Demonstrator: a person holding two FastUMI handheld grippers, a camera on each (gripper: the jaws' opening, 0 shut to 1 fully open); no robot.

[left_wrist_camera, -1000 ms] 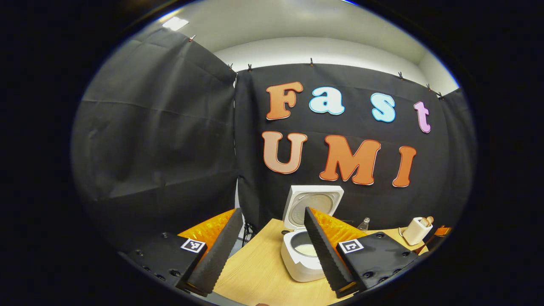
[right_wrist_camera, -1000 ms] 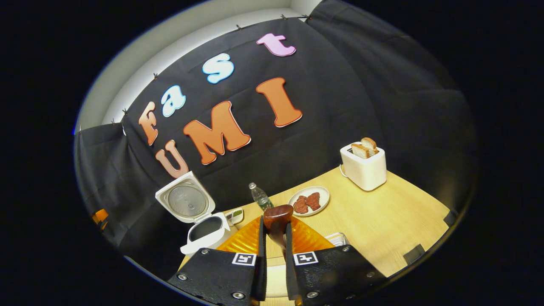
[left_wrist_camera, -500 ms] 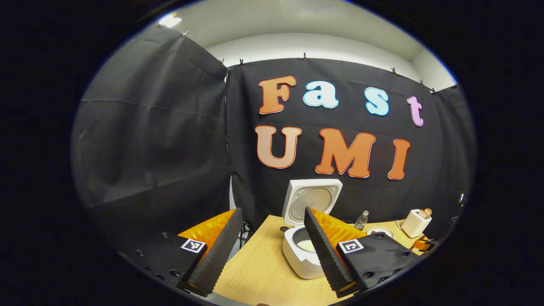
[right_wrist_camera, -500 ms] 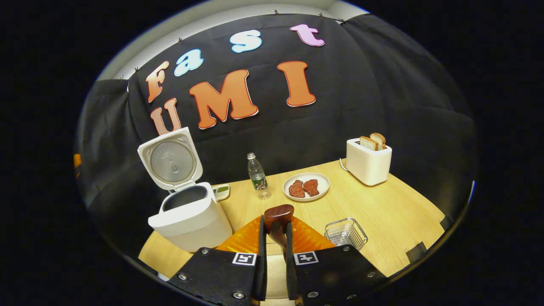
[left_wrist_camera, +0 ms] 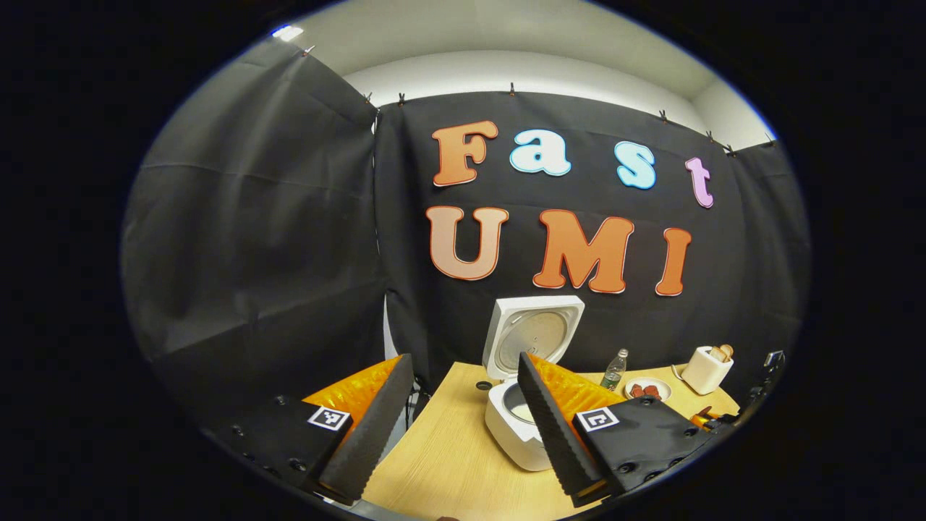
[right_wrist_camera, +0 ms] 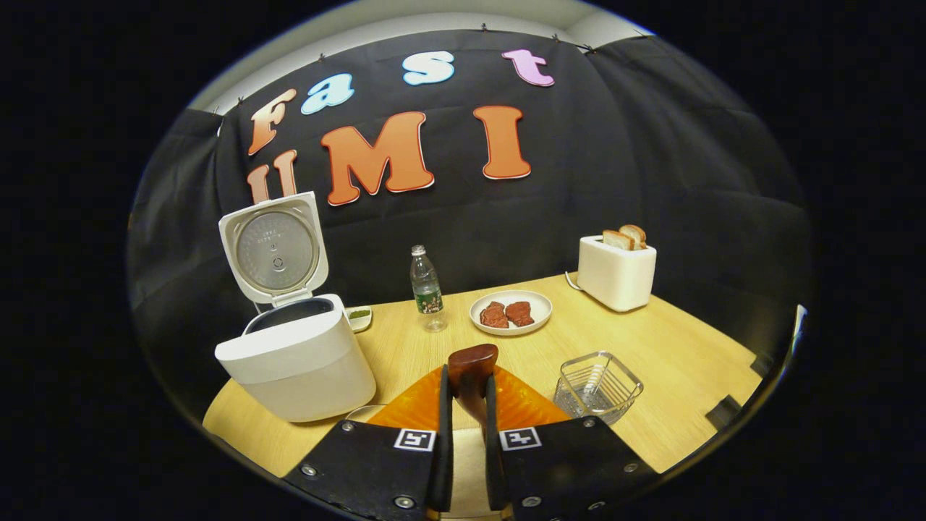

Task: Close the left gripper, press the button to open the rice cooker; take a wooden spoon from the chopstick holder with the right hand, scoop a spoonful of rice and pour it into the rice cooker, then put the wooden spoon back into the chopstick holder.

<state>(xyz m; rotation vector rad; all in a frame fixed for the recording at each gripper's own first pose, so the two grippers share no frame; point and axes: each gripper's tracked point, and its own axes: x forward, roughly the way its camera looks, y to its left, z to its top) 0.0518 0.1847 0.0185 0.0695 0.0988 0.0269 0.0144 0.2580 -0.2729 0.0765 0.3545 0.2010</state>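
My right gripper (right_wrist_camera: pixel 467 434) is clamped on the wooden spoon (right_wrist_camera: pixel 472 365), both fingers pressing its handle below the bowl. I judge it light, rigid and smooth; a hold near the bowl limits twisting. My left gripper (left_wrist_camera: pixel 463 427) stands wide, empty. The rice cooker (right_wrist_camera: pixel 296 358) sits lid-up at the counter's (right_wrist_camera: pixel 680 376) left edge, the wire chopstick holder (right_wrist_camera: pixel 597 385) near its front edge.

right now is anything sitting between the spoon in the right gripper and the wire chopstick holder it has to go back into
Nothing visible does. The right gripper is shut on the wooden spoon, and the chopstick holder stands just to its right on bare table. The plate and toaster sit farther back, out of the way.
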